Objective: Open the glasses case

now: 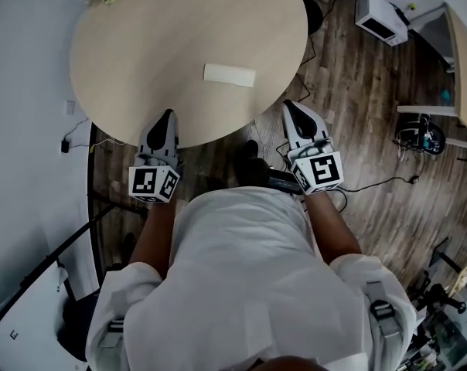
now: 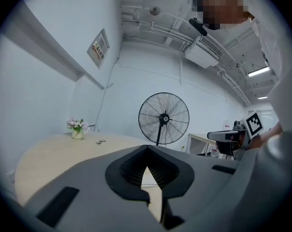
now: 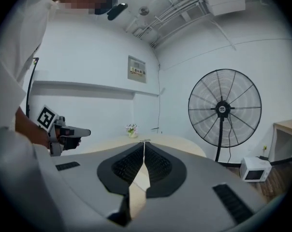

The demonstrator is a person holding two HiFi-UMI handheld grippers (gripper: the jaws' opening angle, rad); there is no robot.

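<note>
Head view: a person is standing at the round counter, holding the left hand-held gripper and right hand-held gripper at its near edge. Both are empty, jaws pressed together. The glasses case is lying mid-counter, untouched. Likely best approach: one pinning the base, one lifting the lid.

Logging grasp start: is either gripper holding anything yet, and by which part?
Nothing is held. The left gripper and right gripper are both shut and empty; the glasses case lies untouched on the table.
</note>
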